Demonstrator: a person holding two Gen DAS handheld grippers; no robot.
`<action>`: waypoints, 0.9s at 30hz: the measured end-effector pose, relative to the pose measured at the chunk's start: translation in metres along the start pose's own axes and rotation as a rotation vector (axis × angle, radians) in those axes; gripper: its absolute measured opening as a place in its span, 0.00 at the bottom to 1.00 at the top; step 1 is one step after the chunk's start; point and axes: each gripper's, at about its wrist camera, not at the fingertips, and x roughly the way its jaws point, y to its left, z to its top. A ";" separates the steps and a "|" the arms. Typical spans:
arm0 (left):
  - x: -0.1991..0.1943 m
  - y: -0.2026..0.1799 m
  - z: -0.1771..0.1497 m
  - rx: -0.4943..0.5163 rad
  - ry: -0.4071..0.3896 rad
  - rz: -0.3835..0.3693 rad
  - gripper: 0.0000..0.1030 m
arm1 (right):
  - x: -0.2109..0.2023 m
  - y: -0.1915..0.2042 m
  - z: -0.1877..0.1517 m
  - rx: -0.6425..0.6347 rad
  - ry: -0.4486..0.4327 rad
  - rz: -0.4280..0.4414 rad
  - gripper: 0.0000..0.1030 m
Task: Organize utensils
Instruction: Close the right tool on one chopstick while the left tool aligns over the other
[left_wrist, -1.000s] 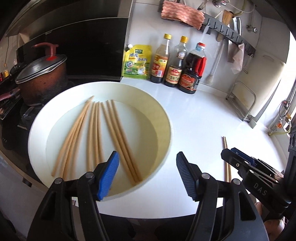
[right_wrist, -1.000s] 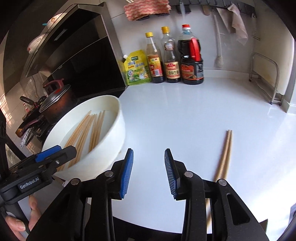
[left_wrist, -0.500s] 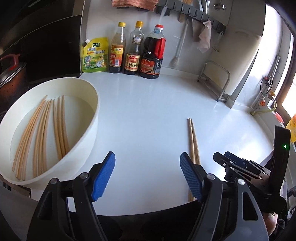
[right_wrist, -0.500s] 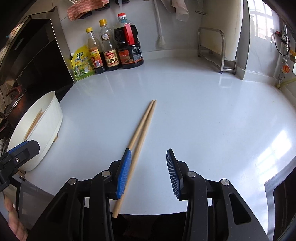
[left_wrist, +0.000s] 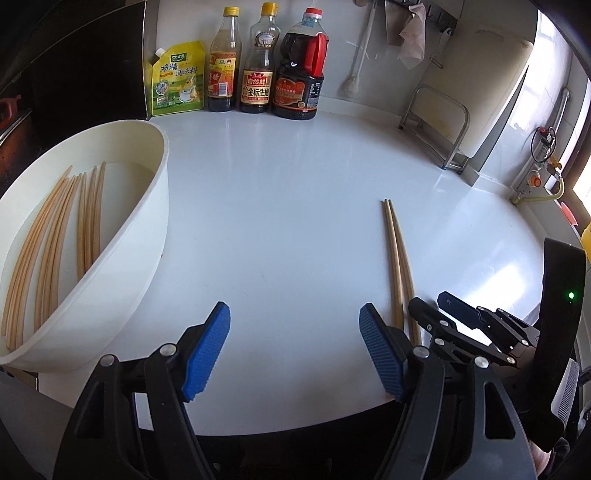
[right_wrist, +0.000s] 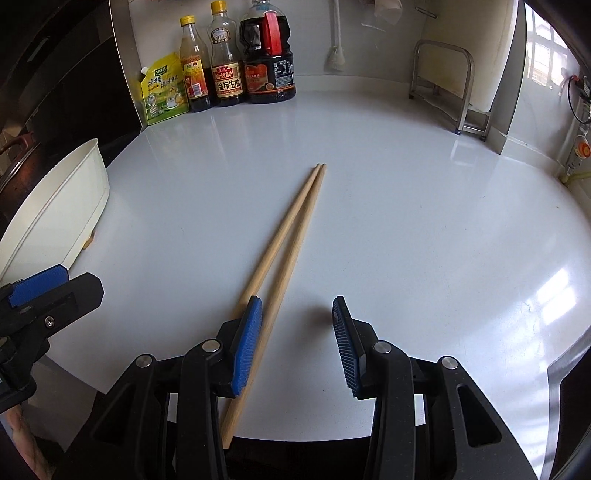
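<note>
Labels first: the yellow-green pouch (left_wrist: 176, 79) at the far wall has Chinese print I can't make out, and of the three sauce bottles (left_wrist: 257, 61) beside it the middle one's label reads 金标生抽. The rest of the writing is too small to read.

The pair of chopsticks (right_wrist: 291, 229) lies on the white counter (left_wrist: 280, 206), tips pointing far, thick ends reaching the near edge. The right gripper (right_wrist: 295, 343) is spread wide over those near ends, holding nothing; one stick runs under its left pad. The left gripper (left_wrist: 293, 350) is spread too, empty, above the near edge between the white bowl (left_wrist: 147, 236) and the pair.

The bowl sits at the left edge holding more chopsticks (left_wrist: 55, 240). Middle and right of the counter is bare up to the metal rack (right_wrist: 448, 85).
</note>
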 end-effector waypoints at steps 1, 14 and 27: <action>0.002 -0.001 0.000 0.001 0.004 -0.001 0.69 | 0.000 -0.001 0.000 -0.002 -0.002 -0.004 0.37; 0.037 -0.031 -0.003 -0.019 0.069 -0.040 0.70 | -0.004 -0.031 -0.003 0.031 -0.016 0.001 0.06; 0.047 -0.046 0.001 -0.020 0.066 -0.011 0.70 | -0.019 -0.067 -0.007 0.114 -0.057 0.051 0.09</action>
